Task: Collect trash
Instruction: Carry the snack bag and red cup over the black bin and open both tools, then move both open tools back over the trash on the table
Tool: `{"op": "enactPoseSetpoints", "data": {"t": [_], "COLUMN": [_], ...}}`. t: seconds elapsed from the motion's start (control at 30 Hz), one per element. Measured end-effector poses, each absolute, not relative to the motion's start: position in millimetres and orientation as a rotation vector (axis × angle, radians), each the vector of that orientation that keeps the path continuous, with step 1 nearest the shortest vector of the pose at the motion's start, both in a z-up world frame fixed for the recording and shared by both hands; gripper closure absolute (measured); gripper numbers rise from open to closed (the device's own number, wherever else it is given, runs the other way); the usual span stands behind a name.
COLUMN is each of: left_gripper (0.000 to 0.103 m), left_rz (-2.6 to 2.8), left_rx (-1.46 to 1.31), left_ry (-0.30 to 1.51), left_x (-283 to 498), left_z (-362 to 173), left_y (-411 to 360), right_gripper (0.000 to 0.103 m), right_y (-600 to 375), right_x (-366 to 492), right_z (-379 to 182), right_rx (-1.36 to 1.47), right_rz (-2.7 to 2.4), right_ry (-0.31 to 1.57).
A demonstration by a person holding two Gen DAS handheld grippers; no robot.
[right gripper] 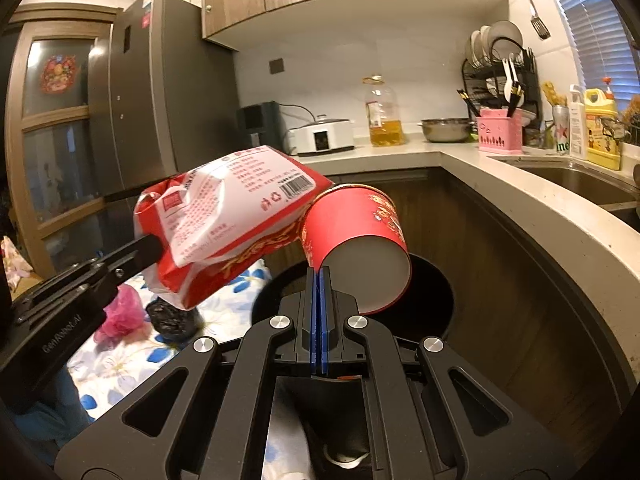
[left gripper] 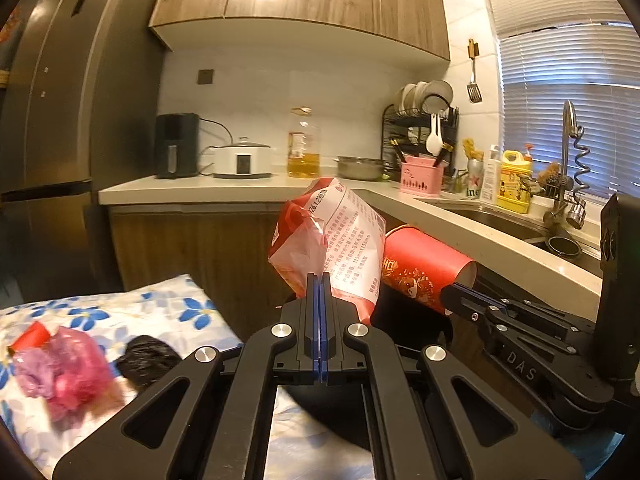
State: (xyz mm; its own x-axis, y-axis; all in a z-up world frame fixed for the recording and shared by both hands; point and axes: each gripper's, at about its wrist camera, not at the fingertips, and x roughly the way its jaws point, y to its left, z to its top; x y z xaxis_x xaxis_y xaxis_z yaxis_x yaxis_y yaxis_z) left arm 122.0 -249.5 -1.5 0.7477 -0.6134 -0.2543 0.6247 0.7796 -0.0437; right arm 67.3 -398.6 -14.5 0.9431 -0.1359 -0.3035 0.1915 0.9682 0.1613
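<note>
My left gripper (left gripper: 319,280) is shut on a red and white plastic food wrapper (left gripper: 332,240) and holds it up in the air; it also shows in the right wrist view (right gripper: 228,224). My right gripper (right gripper: 319,274) is shut on the rim of a red paper cup (right gripper: 356,236), held tilted above a black trash bin (right gripper: 436,304). The cup also shows in the left wrist view (left gripper: 424,268), touching the wrapper. A pink plastic bag (left gripper: 68,368), a crumpled black bag (left gripper: 148,360) and a small red piece (left gripper: 32,336) lie on the floral tablecloth (left gripper: 176,304).
A stone countertop (left gripper: 240,190) runs along the wall with an air fryer (left gripper: 176,146), a white cooker (left gripper: 242,158), an oil bottle (left gripper: 303,144), a steel bowl (left gripper: 360,166) and a pink utensil holder (left gripper: 422,176). A sink (left gripper: 508,220) is at right, a fridge (left gripper: 60,120) at left.
</note>
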Motion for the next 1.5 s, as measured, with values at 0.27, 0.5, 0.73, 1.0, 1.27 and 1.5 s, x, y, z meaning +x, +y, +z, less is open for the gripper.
{"op": "enactPoseSetpoints", "data": {"t": [0.27,0.5,0.73,1.0,1.27,1.5], "left_gripper": [0.103,0.096,0.056,0.025,0.013,0.006], "left_rz": [-0.712,-0.727,-0.715,-0.613,-0.475,-0.393], "left_rx": [0.047,0.051,0.046,0.035,0.045,0.024], "left_ry": [0.316,0.349,0.364,0.359,0.405,0.404], "left_x": [139.2,148.5,154.1,153.8,148.6,136.9], "left_z": [-20.3,-31.3,-36.9,-38.7,-39.9,-36.8], "left_y": [-273.5,-277.4,-273.2,-247.9,-212.4,-178.1], "right_gripper": [0.102,0.101,0.089,0.035,0.011,0.005], "right_y": [-417.5,-426.7,-432.3,-429.4,-411.3,-382.6], "right_x": [82.5,94.5,97.9,85.1,74.2,68.0], "right_z": [-26.7,-35.7,-43.6,-42.7,-38.5,-33.0], "right_rx": [0.21,0.238,0.264,0.28,0.275,0.23], "right_rz": [-0.185,-0.191,-0.219,-0.231,-0.242,-0.253], "right_ry": [0.331,0.355,0.38,0.369,0.36,0.356]}}
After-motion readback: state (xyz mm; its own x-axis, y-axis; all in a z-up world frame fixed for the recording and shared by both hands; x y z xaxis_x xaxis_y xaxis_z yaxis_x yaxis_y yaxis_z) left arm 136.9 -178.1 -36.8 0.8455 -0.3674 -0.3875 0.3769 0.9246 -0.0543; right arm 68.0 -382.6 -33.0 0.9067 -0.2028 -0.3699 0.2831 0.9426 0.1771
